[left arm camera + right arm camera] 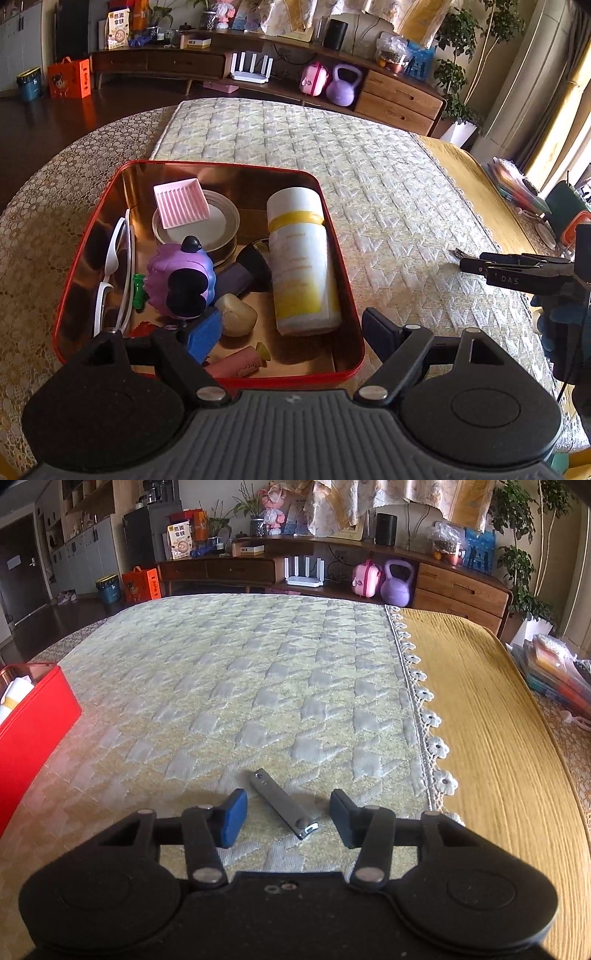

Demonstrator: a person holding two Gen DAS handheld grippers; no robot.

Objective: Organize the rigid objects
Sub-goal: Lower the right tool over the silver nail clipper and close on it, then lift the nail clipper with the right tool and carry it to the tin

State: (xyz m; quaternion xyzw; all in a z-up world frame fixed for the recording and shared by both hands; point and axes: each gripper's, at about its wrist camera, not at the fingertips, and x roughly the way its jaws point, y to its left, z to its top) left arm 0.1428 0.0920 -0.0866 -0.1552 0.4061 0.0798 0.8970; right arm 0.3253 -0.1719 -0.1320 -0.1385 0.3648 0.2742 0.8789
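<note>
A red tin box [336,229] with a gold inside sits on the quilted mat; its outer wall shows in the right wrist view [33,716]. It holds a white and yellow bottle [299,266], a purple toy [181,277], a pink ribbed dish [181,202], a round tin, white glasses and small pieces. My left gripper [291,332] is open over the box's near edge, empty. A silver nail clipper [282,803] lies flat on the mat between the open fingers of my right gripper [288,818]. The right gripper also shows from the side in the left wrist view [476,264].
The pale quilted mat [258,686] covers the table's middle; a yellow cloth [480,716] with a lace border lies to its right. A stack of plastic packets [554,672] sits at the far right edge. A wooden sideboard [458,590] stands beyond the table.
</note>
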